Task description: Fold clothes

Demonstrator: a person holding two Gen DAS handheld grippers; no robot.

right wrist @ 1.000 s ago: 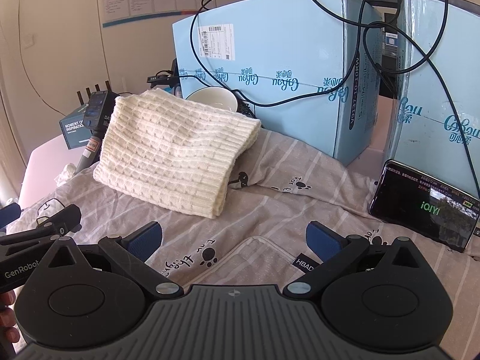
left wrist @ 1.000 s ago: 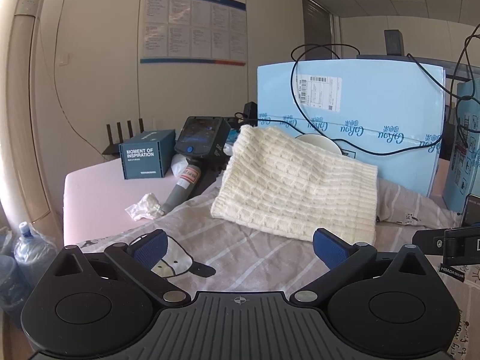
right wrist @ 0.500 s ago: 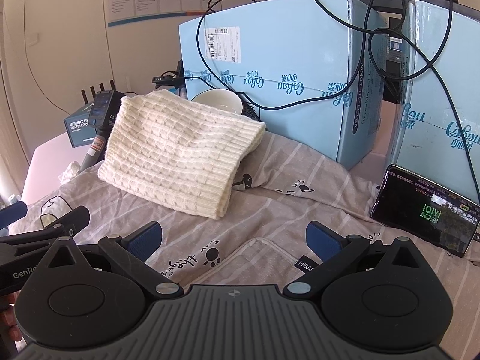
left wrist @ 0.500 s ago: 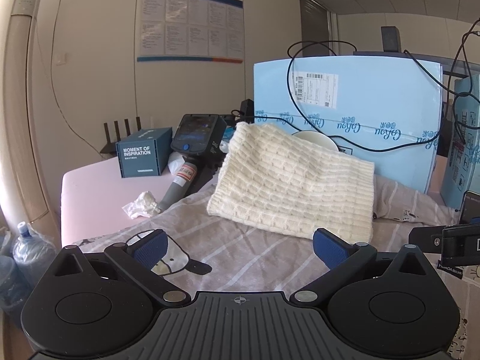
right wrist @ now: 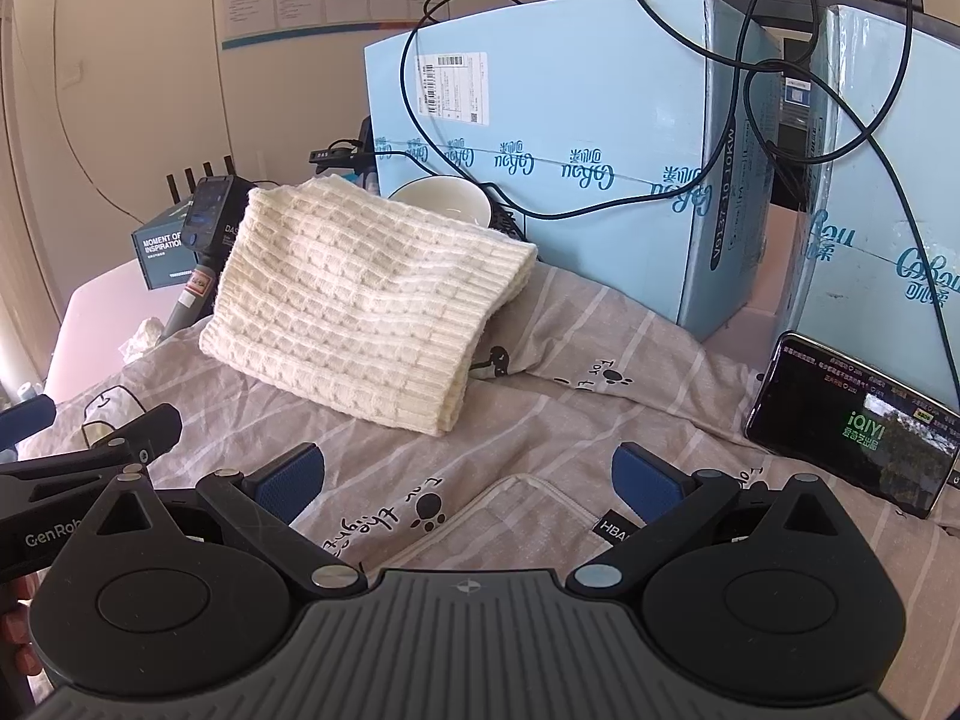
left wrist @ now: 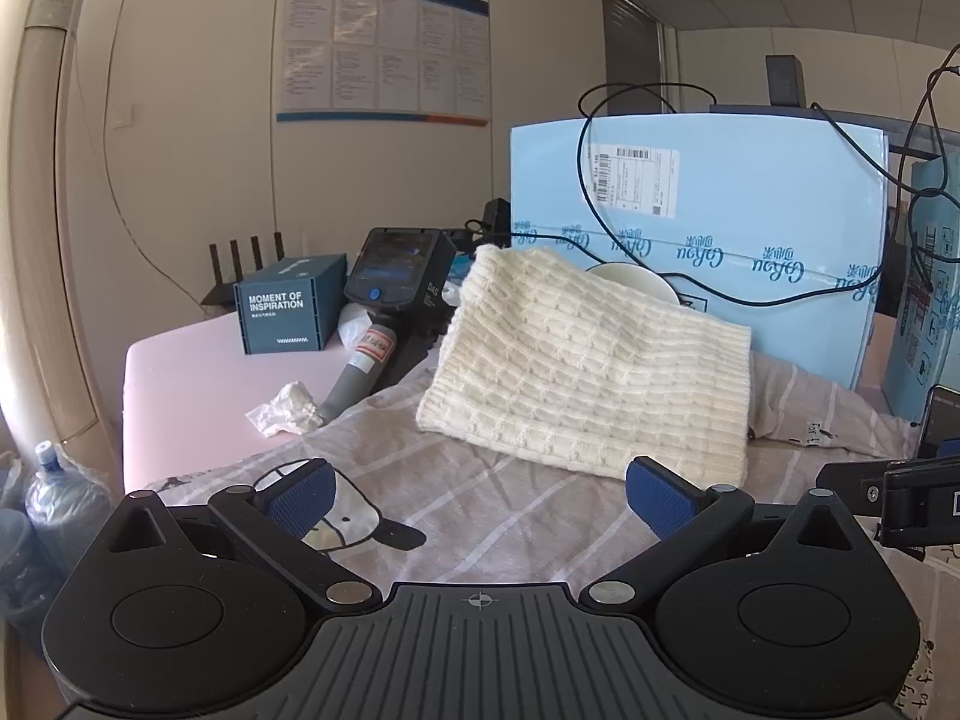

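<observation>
A cream knitted garment (left wrist: 591, 360) lies folded at the far side of the striped sheet (left wrist: 480, 498), propped against a white bowl (left wrist: 636, 282). It also shows in the right wrist view (right wrist: 366, 300). My left gripper (left wrist: 477, 492) is open and empty, held short of the garment's near edge. My right gripper (right wrist: 468, 480) is open and empty over the sheet (right wrist: 600, 420), above a flat striped fabric piece (right wrist: 510, 522). The left gripper's side shows at the left of the right wrist view (right wrist: 90, 456).
Light blue cartons (right wrist: 552, 138) with black cables stand behind the garment. A phone (right wrist: 852, 426) leans on the right carton. A handheld device (left wrist: 390, 300), a dark box (left wrist: 288, 312) and a crumpled tissue (left wrist: 288, 408) lie on the pink surface at left.
Both grippers have drifted slightly back and to the right, so the garment shifts a little in view. Both stay open. The garment has not moved.
</observation>
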